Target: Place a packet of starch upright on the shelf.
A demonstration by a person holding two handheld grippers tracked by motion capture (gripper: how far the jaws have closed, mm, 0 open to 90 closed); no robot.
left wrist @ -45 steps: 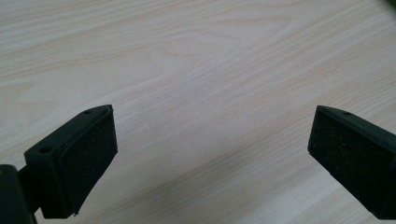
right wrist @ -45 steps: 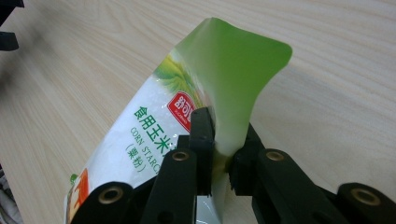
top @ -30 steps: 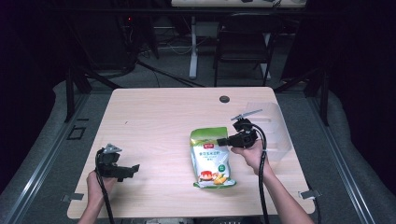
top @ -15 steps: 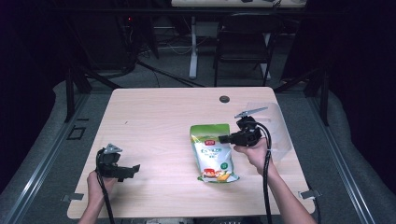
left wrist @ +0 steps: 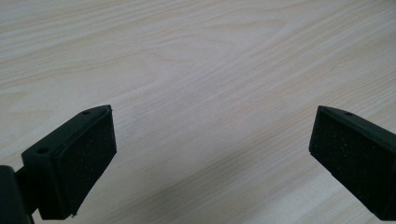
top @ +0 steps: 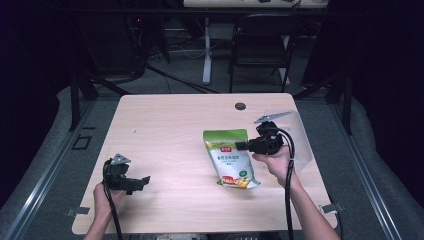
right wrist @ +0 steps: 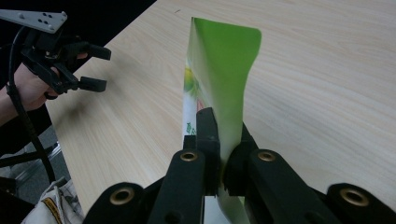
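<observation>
Starting at the left, the left tool (top: 142, 181) hovers low over the near-left part of the surface (top: 170, 130), its jaws spread wide with nothing but bare wood between them, as the left gripper view shows. It is idle and well apart from the work.

Toward the middle lies the green pouch (top: 230, 157), its bottom end resting on the surface nearest the person, its top end pointing away.

At the right, the right tool (top: 240, 146) is clamped on the pouch's right edge; in the right gripper view the two jaws pinch the thin green film (right wrist: 224, 74), which stands on edge ahead of them.

The step in hand looks like carrying or repositioning the pouch by one side. The next move probably calls for a firm pinch while lifting, since the slack bag may swing or slip, and the free left tool could come across to steady the far edge.
</observation>
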